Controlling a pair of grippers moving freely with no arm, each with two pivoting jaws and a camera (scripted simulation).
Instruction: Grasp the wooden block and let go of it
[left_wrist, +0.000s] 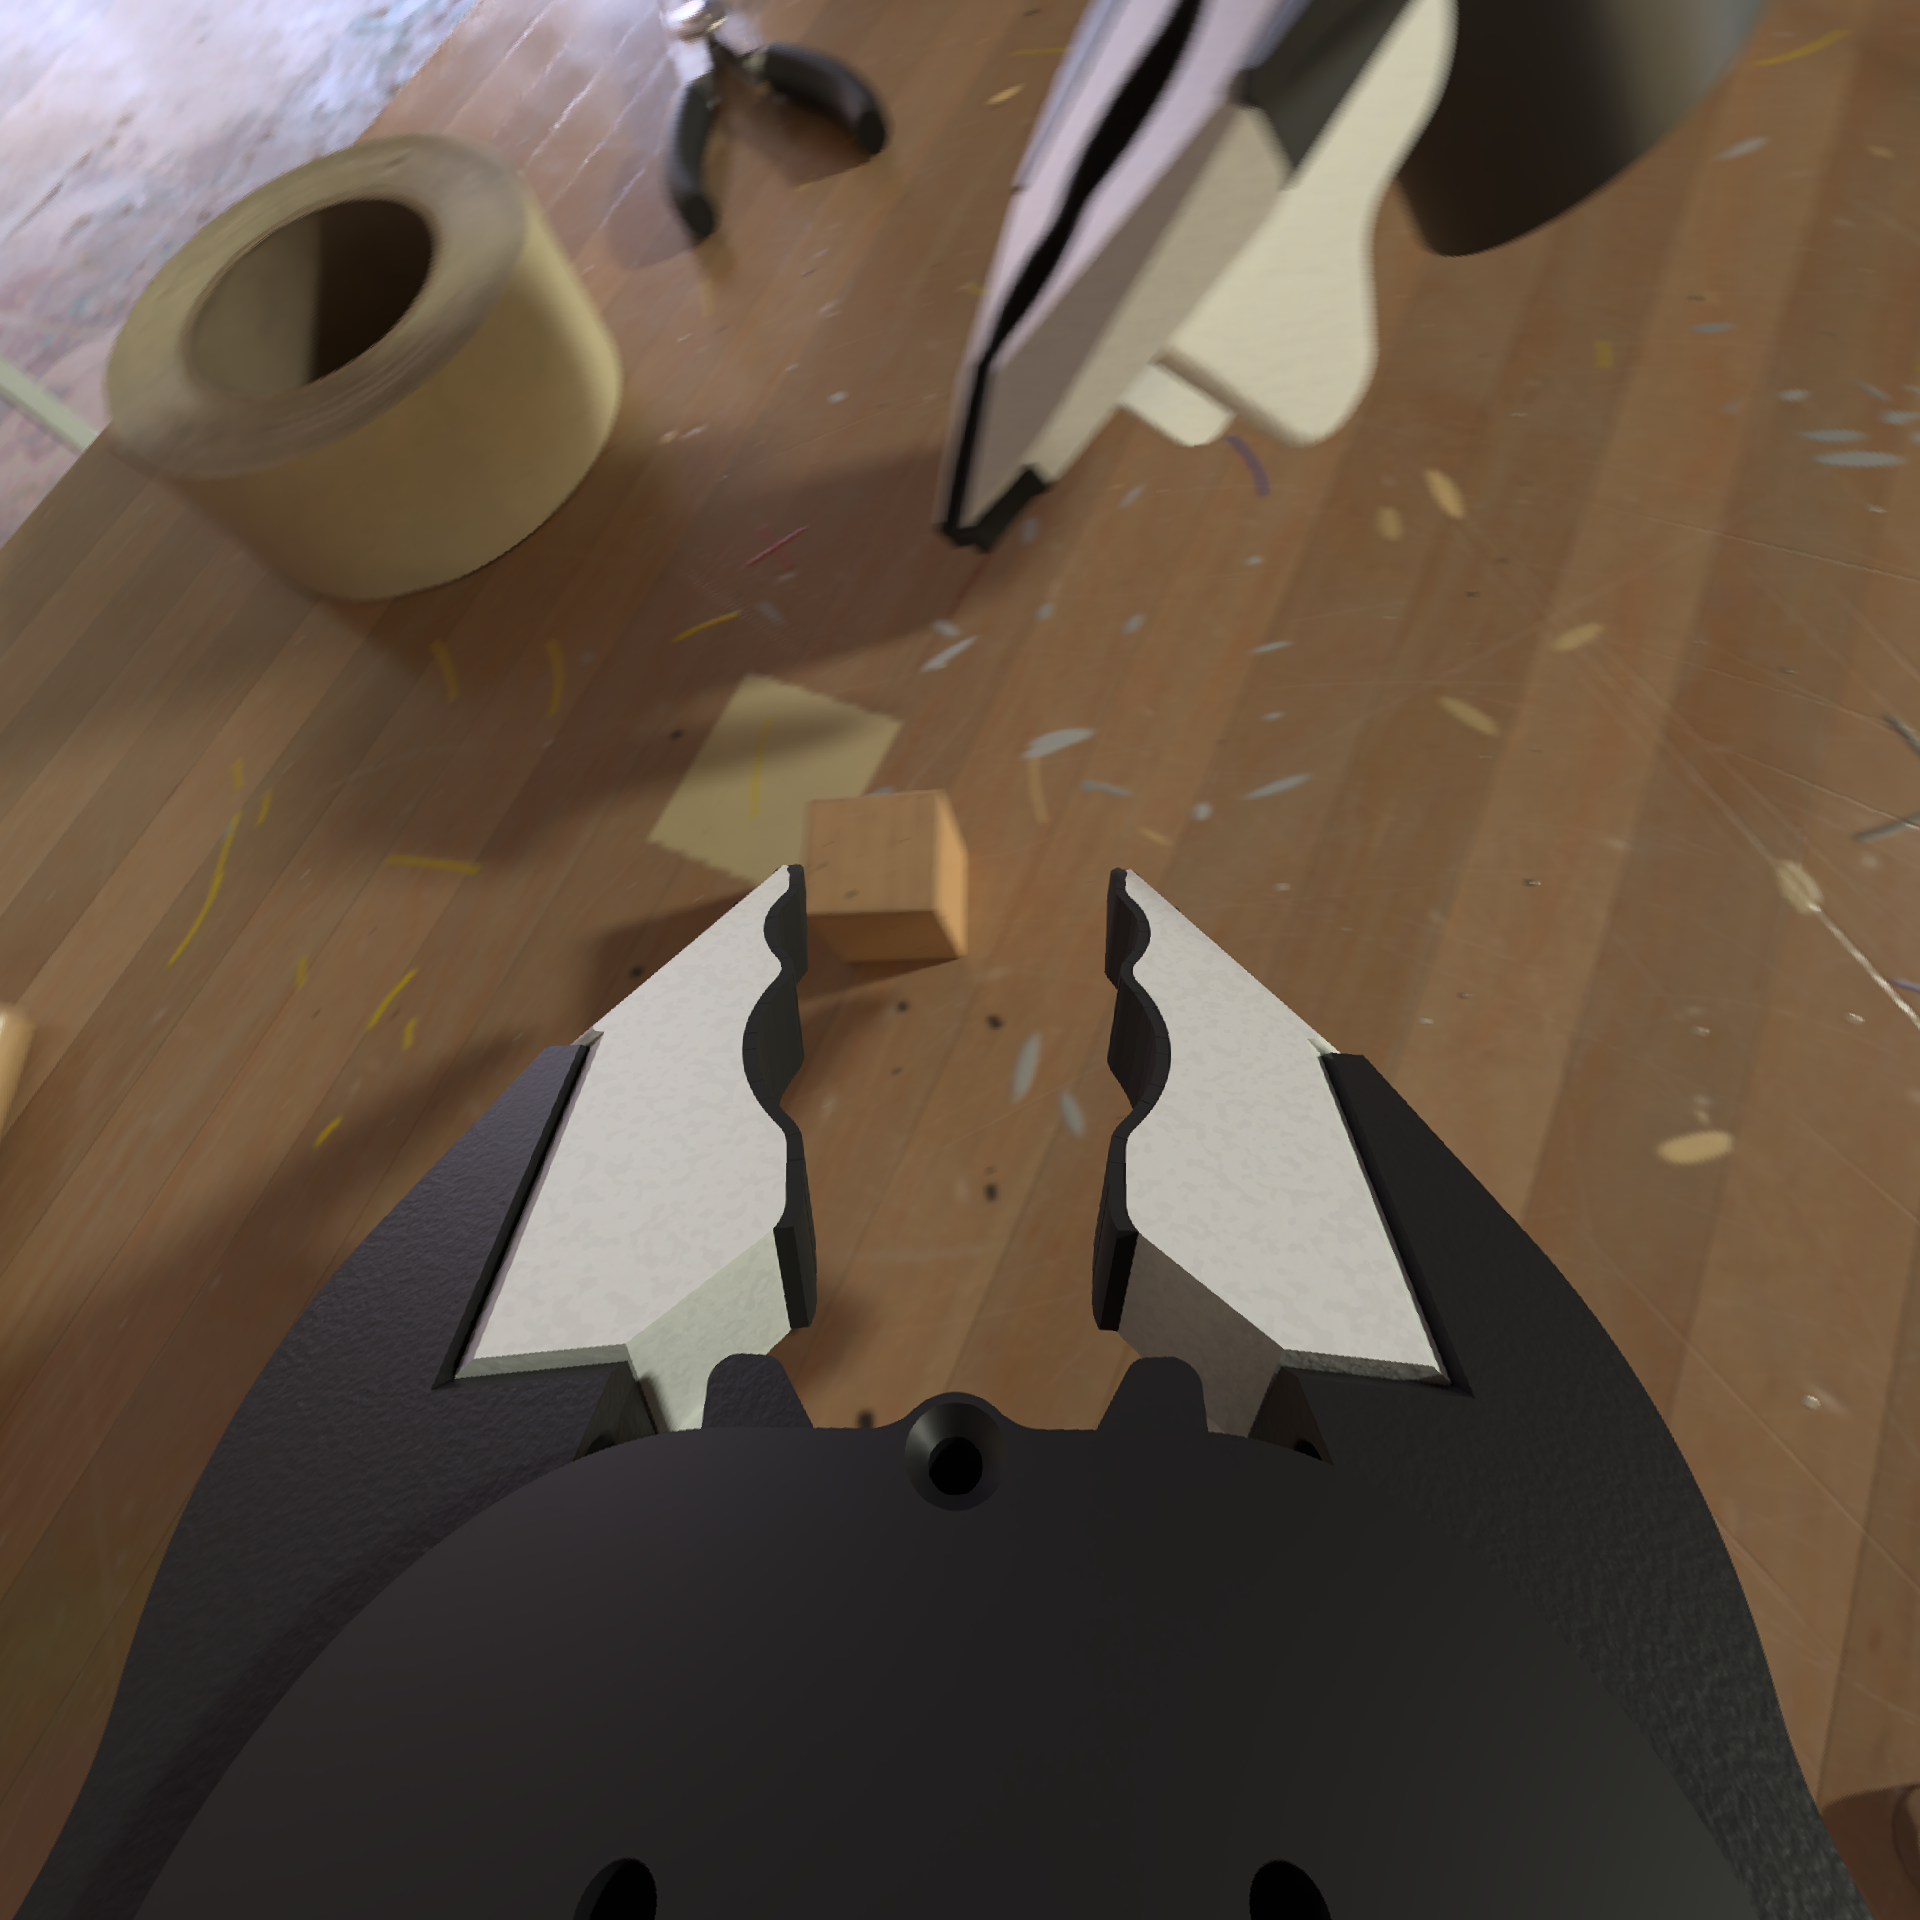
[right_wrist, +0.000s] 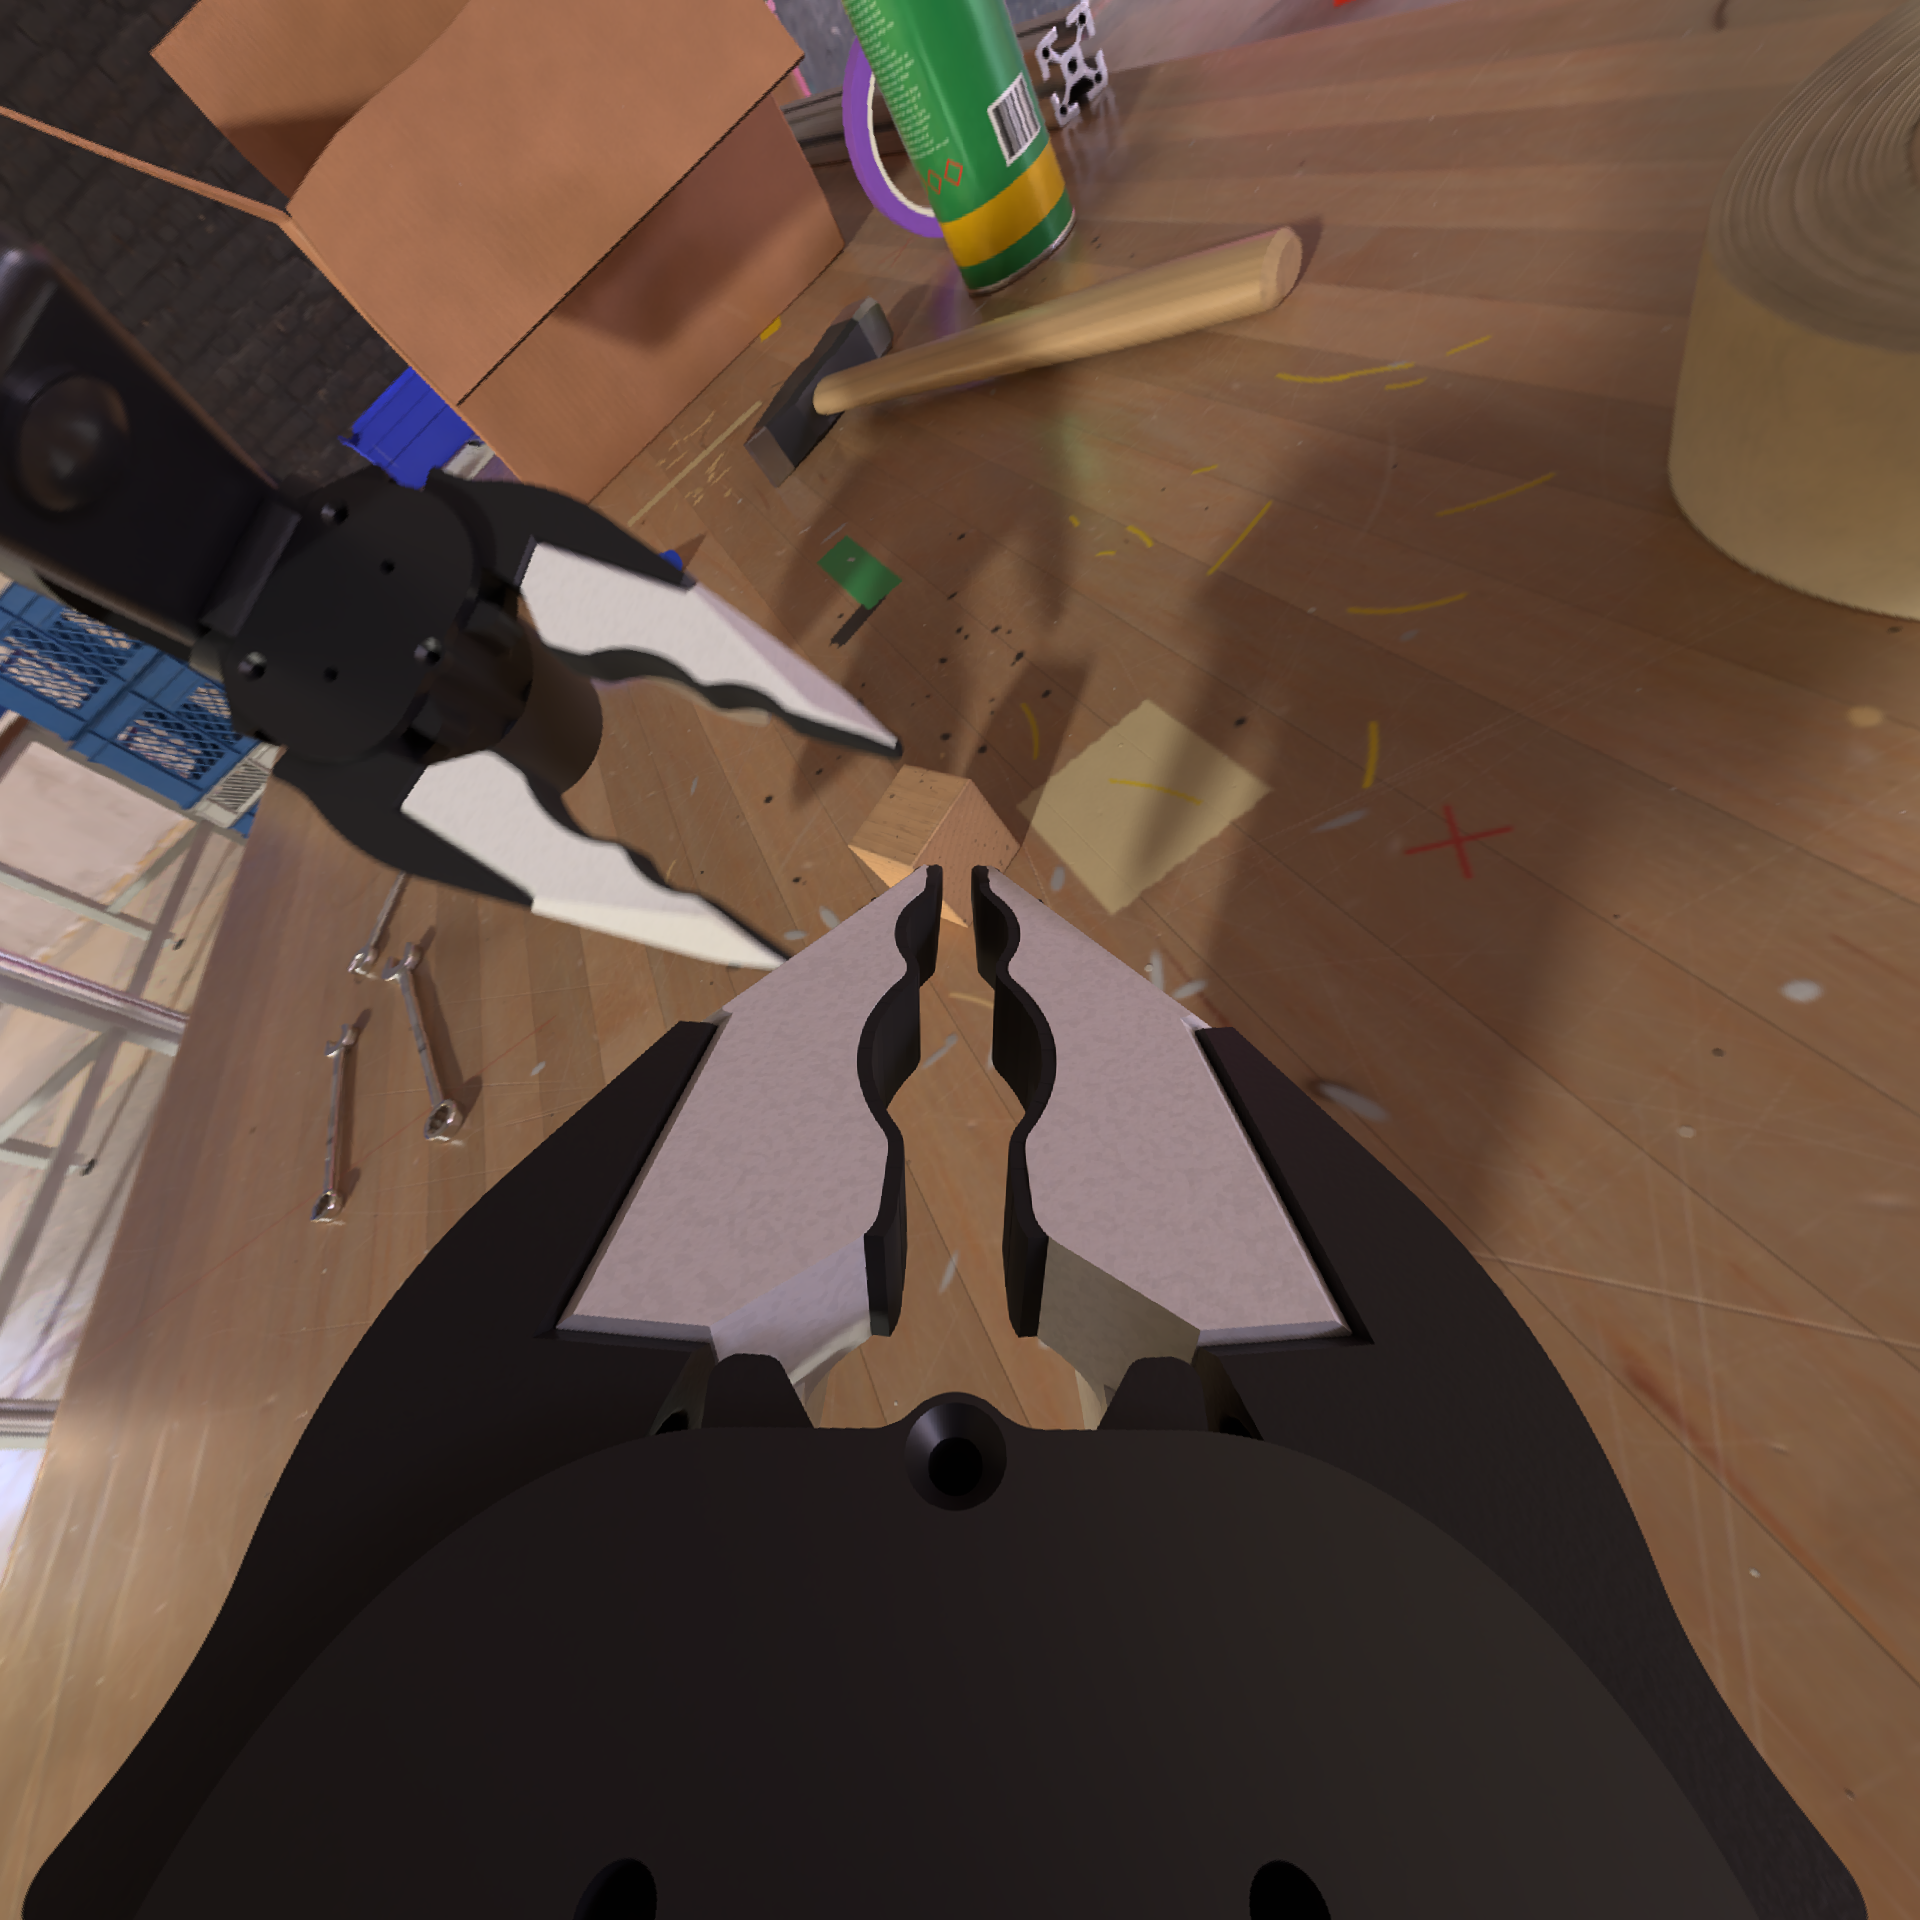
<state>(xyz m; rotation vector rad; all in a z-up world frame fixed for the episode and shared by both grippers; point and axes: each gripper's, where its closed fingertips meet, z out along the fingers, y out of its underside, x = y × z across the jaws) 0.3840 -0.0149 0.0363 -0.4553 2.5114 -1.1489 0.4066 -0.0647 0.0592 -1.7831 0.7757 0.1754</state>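
Note:
A small wooden block (left_wrist: 883, 883) lies on the wooden table (left_wrist: 1351, 935), next to a tan paper scrap. My left gripper (left_wrist: 956, 878) is open and empty. Its left fingertip (left_wrist: 790, 894) overlaps the block's near left edge, and the block sits left of the gap's centre. My right gripper (left_wrist: 982, 525) hangs farther off, tips down, shut and empty. In the right wrist view the block (right_wrist: 935, 821) shows just beyond the right gripper (right_wrist: 956, 873), whose jaws are nearly touching. The open left gripper (right_wrist: 836, 854) comes in from the left beside the block.
A big masking tape roll (left_wrist: 364, 364) and black pliers (left_wrist: 769, 104) lie beyond the block. A cardboard box (right_wrist: 540, 208), green spray can (right_wrist: 966, 135), hammer (right_wrist: 1039, 332), wrenches (right_wrist: 416, 1039) and blue crate (right_wrist: 104, 675) are around the table's far side and left edge.

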